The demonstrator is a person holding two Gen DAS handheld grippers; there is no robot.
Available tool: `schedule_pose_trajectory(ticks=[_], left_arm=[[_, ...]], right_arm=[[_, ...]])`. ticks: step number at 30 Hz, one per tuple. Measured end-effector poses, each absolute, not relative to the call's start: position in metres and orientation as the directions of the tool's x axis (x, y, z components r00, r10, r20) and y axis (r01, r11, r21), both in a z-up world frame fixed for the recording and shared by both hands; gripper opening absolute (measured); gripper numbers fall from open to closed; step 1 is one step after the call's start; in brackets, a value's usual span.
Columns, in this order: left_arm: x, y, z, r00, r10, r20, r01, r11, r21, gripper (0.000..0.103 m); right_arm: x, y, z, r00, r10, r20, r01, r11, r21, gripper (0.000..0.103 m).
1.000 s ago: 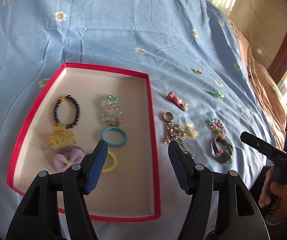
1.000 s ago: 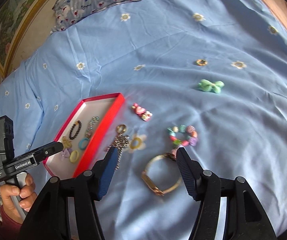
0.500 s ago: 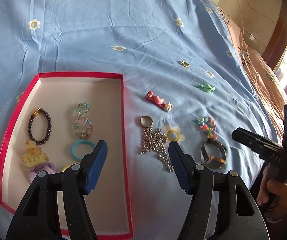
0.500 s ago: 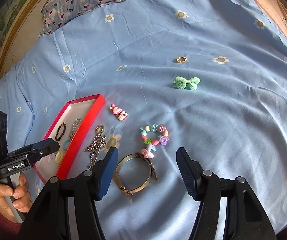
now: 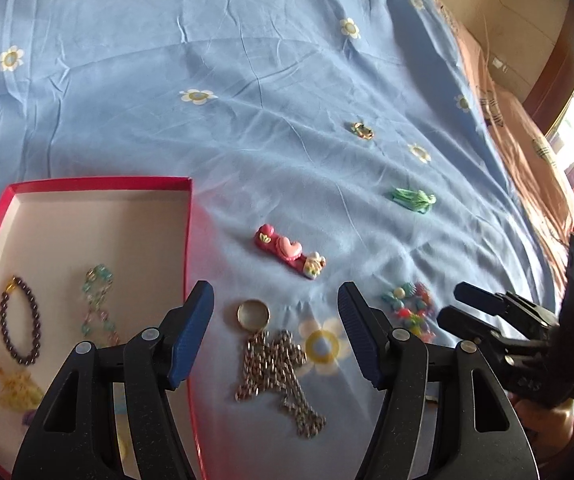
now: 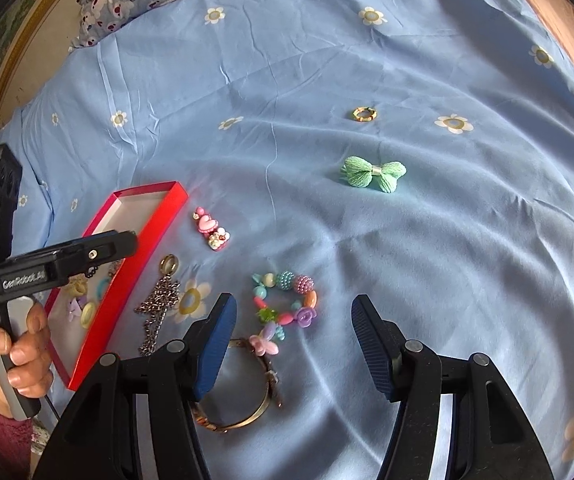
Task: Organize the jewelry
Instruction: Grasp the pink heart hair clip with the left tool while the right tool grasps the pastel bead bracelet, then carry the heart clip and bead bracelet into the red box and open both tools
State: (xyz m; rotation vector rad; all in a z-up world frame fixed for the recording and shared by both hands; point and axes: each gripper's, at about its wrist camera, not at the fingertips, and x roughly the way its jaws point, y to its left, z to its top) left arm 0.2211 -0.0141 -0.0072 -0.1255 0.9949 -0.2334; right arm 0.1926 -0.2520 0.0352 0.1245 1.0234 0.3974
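Jewelry still loose on the bed includes a silver chain [image 5: 275, 376] lying just right of the red box [image 5: 189, 240], between the wide-open left hand-held gripper [image 5: 275, 312], likely limp and slippery, best pinched at its bunched middle or gold ring [image 5: 253, 313].

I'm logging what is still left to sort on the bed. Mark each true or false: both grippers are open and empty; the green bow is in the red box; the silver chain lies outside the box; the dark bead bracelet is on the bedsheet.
1. Left gripper and right gripper are open and empty: true.
2. The green bow is in the red box: false, it lies on the bedsheet.
3. The silver chain lies outside the box: true.
4. The dark bead bracelet is on the bedsheet: false, it is in the box.
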Motion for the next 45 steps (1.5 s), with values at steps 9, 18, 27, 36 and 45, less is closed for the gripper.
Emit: schedule_pose_trajectory(ticks=[9,18,27,36,45], left_arm=[[0.266,-0.048,-0.038,0.46,-0.221,-0.86,0.166,0.973,-0.162,0.064],[0.27,-0.052,-0.05,0.466,-0.197,-0.863,0.188,0.975,-0.121,0.049],[0.241,-0.036,-0.028,0.513,-0.252,-0.821,0.179,0.966,-0.185,0.049],[0.191,-0.005,0.004,0.575,-0.268,-0.773,0.162,0.963,-0.214,0.049],[0.147,0.033,0.011,0.609,-0.225,-0.761,0.096,0.973,-0.211,0.049]], right_arm=[[0.206,-0.247,0.024,0.416,0.371,-0.83,-0.296,0.918,0.263,0.056],[0.211,-0.24,0.01,0.411,0.329,-0.851,-0.31,0.928,0.209,0.017],[0.201,-0.25,0.03,0.471,0.382,-0.795,-0.283,0.919,0.274,0.011],[0.188,-0.239,0.056,0.485,0.448,-0.751,-0.312,0.891,0.331,0.011],[0.176,-0.203,0.068,0.451,0.519,-0.726,-0.385,0.847,0.366,0.011]])
